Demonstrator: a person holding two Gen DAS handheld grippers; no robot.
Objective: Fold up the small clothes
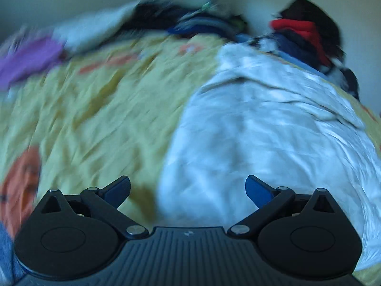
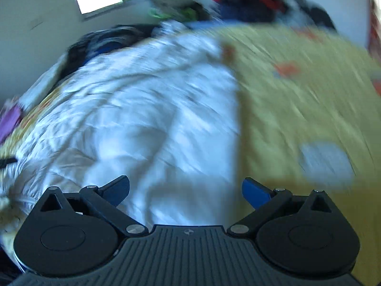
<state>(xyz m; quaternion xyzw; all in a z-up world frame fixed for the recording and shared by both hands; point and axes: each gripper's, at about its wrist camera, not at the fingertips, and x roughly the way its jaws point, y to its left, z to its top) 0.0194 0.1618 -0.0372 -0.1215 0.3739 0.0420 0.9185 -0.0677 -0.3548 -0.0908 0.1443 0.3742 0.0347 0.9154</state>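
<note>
— Left wrist view: what's the left hand-held gripper (image 1: pixel 188 190) doing?

— Its jaws stand wide apart with nothing between them. The white garment (image 1: pixel 262 131) lies spread ahead of it and to its right, on the yellow patterned bedspread (image 1: pixel 107 119).

— And the right one?

— The right hand-held gripper (image 2: pixel 185 190) is likewise spread and empty. The same garment lies ahead and to its left, with its straight edge running away from a spot near the right fingertip.

— Anything beyond?

— A pile of clothes (image 1: pixel 304 35) at the far side, red and dark pieces, and something purple (image 1: pixel 28 59) far left. Motion blur is heavy, so the garment's type is hard to tell.
</note>
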